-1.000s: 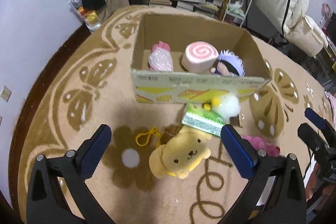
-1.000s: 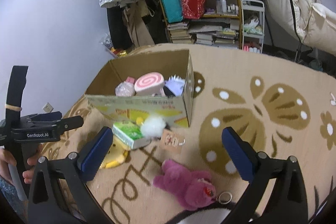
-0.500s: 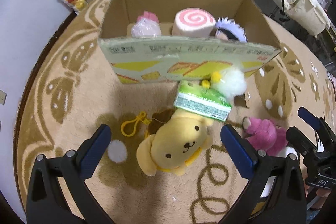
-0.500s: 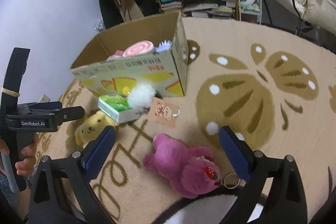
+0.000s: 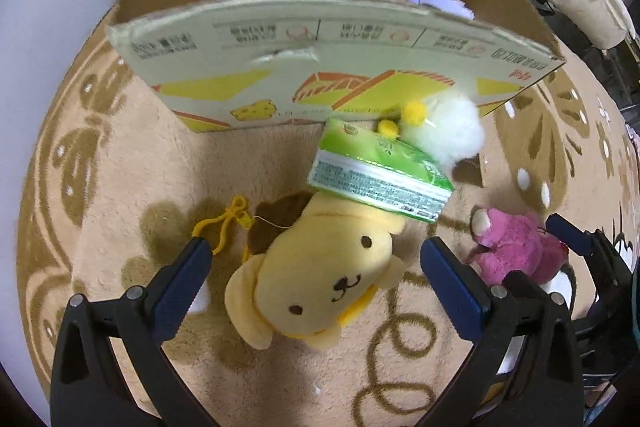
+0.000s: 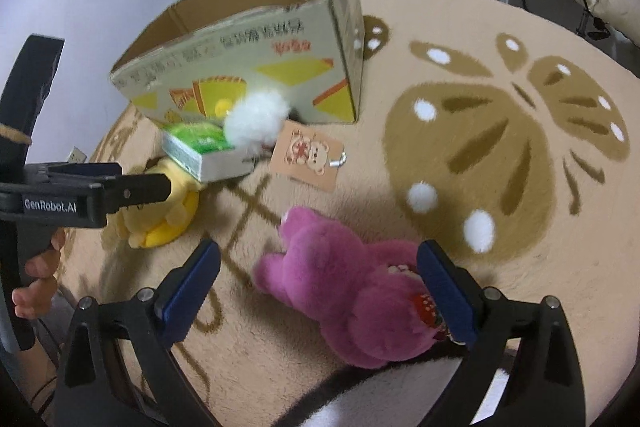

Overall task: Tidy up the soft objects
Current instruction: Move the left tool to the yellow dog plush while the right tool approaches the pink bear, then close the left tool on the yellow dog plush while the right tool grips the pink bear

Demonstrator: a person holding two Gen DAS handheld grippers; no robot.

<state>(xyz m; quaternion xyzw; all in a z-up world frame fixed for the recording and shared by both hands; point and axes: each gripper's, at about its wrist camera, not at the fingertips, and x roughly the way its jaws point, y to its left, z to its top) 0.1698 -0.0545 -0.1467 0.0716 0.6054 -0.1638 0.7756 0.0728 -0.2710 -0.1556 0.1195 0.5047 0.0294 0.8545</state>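
Both my hand-held grippers have dropped closer; left hand-held gripper (image 5: 314, 279) jaws apart astride yellow dog plush (image 5: 316, 271), right hand-held gripper (image 6: 318, 281) apart around pink bear plush (image 6: 352, 295); cardboard box (image 5: 320, 67) at 12 o'clock; twin grasp looks imminent.

A yellow plush dog (image 5: 320, 275) and a magenta plush bear (image 6: 352, 299) are seen before the yellow-printed cardboard box (image 5: 320, 67) on a beige, brown-patterned rug (image 6: 500, 155).
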